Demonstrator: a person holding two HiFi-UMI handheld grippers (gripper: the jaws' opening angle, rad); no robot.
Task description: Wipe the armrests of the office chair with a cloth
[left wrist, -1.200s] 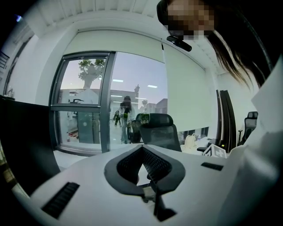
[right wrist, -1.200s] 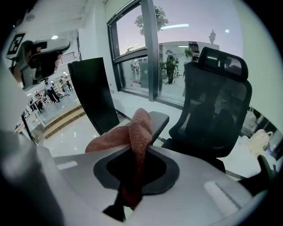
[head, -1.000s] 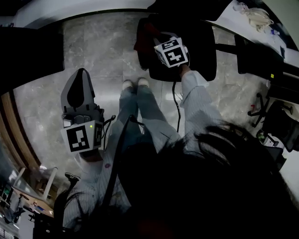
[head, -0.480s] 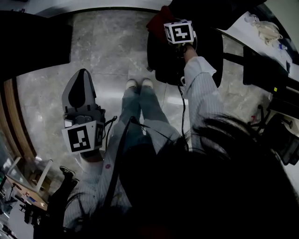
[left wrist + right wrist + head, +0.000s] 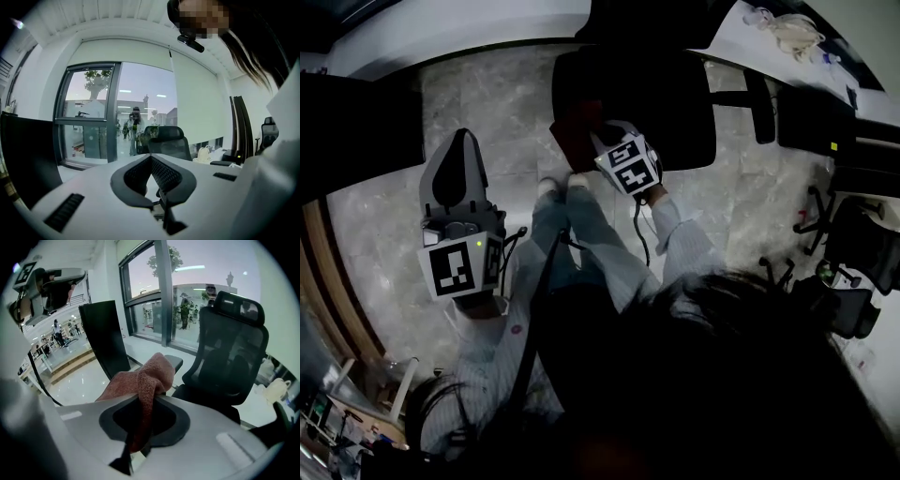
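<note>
Near the padded armrest (image 5: 176,361) of the black mesh office chair (image 5: 229,348), the right gripper (image 5: 142,401) clamps a soft, limp pink terry cloth (image 5: 140,376) mid-fold, probably light; the left gripper (image 5: 151,158) is closed and empty.

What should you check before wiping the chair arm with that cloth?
1. Cloth held tight by the right gripper: ok, jaws shut on it.
2. Armrest straight ahead of the cloth: ok.
3. Cloth touching the armrest: cannot tell.
4. Left gripper out of the way: ok, shut, empty, off to the side of the office chair.
</note>
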